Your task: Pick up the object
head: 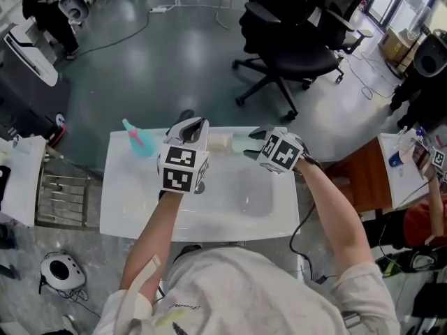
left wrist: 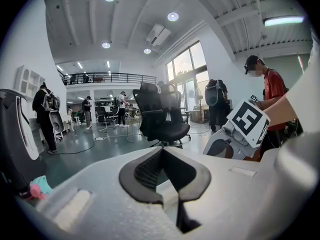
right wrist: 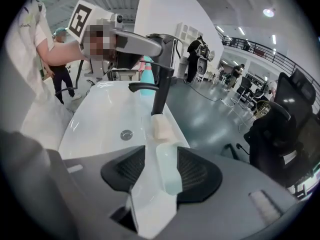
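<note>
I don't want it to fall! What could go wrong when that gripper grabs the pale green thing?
The pale green bar lies near the edge of the sink's rim, floor beyond, between the right gripper's open jaws. An uneven squeeze might push it off. The cream block and black tap sit just ahead, so reaching further could bump them.

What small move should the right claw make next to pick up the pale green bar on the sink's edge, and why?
Probably close the right claw on the pale green bar. Its jaws stand apart with the bar lying between them on the sink edge, and a strip of white shows along one side, so nothing seems gripped yet.
</note>
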`<state>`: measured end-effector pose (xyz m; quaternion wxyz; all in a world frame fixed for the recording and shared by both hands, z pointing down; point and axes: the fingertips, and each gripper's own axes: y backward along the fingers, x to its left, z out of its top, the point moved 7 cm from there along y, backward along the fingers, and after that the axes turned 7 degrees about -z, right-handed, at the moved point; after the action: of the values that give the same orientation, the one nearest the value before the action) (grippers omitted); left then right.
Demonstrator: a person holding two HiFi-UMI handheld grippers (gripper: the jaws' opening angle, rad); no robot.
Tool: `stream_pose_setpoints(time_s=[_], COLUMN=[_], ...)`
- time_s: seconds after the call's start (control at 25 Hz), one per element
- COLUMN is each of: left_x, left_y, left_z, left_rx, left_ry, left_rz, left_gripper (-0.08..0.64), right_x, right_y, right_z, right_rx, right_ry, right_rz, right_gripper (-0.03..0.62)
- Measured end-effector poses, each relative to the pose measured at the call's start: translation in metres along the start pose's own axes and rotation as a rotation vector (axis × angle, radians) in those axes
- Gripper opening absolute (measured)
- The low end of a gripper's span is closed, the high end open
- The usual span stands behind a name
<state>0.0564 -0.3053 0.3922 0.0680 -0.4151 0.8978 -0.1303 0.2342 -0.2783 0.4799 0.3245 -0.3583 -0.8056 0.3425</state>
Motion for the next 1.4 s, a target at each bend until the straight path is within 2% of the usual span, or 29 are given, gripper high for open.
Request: stream_pose_setpoints(time_s=[0.4, 1.04, 1.4], left_x=[-0.004, -0.007, -0.011], left_y=[-0.007, 0.002, 0.011], left_z=[-0.005, -0.013, -0.020], left_rx=[0.011, 0.018, 0.028], left_ry=[0.012, 0.047, 0.062], left_rz=[0.023, 0.131, 0.198], left_gripper=[-0.002, -0.002, -0.002], right_x=[0.004, 0.009, 0.008], right_y=[-0.026, -0.054, -0.064], right_z=[-0.015, -0.039, -0.047], right_rx=[0.073, 0.148, 0.140], right_ry=[0.080, 0.165, 0.164], right_rz=[0.085, 0.206, 0.234], right_gripper=[0.201, 0.188, 0.116])
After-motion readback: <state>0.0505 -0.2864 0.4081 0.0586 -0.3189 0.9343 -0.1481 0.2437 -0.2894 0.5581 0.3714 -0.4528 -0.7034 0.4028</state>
